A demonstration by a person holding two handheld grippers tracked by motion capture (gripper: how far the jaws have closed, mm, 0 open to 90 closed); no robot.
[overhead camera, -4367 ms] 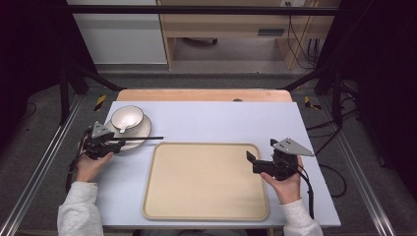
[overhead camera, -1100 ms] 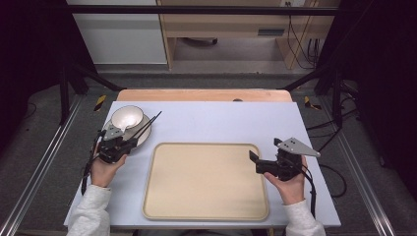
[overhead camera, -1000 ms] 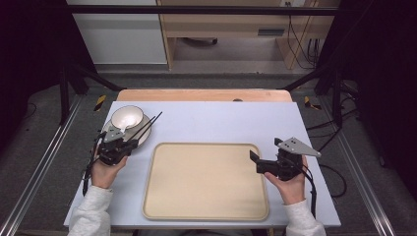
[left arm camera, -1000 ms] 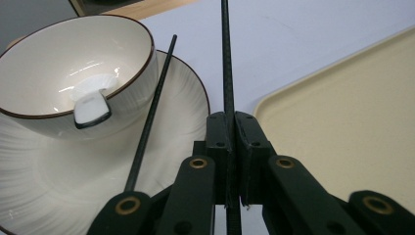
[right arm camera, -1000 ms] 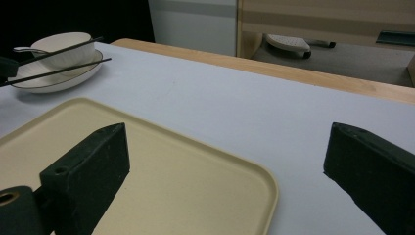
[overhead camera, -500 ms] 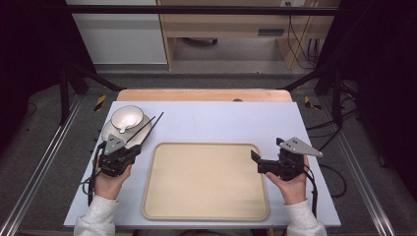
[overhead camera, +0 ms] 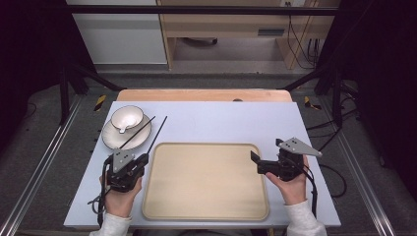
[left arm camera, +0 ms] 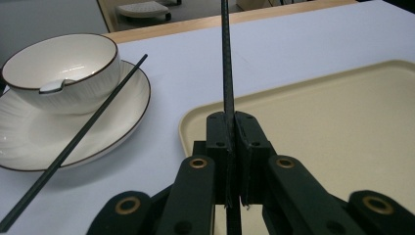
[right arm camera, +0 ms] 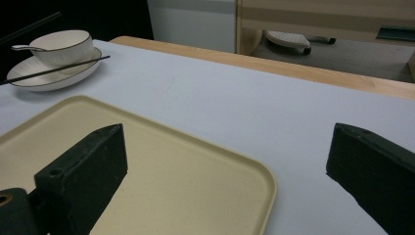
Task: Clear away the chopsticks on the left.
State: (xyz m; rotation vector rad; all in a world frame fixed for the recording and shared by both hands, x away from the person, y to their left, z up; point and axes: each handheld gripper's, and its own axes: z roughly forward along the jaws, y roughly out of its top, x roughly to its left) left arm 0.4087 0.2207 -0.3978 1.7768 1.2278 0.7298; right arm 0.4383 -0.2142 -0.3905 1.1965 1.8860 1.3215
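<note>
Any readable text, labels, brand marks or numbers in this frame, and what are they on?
None can be read. The bowl, plate, tray, table and both chopsticks are plain. The left gripper and right gripper carry no legible marking; the background cabinet's dark strip is too small to read.

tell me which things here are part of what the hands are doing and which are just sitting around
In use, as far as it shows:
- left gripper, shut on one chopstick
- tray, beside that gripper, possibly where it goes

Just lying there:
- second chopstick, resting across the plate
- bowl on the plate, spoon inside
- right gripper, open, holding nothing
</note>
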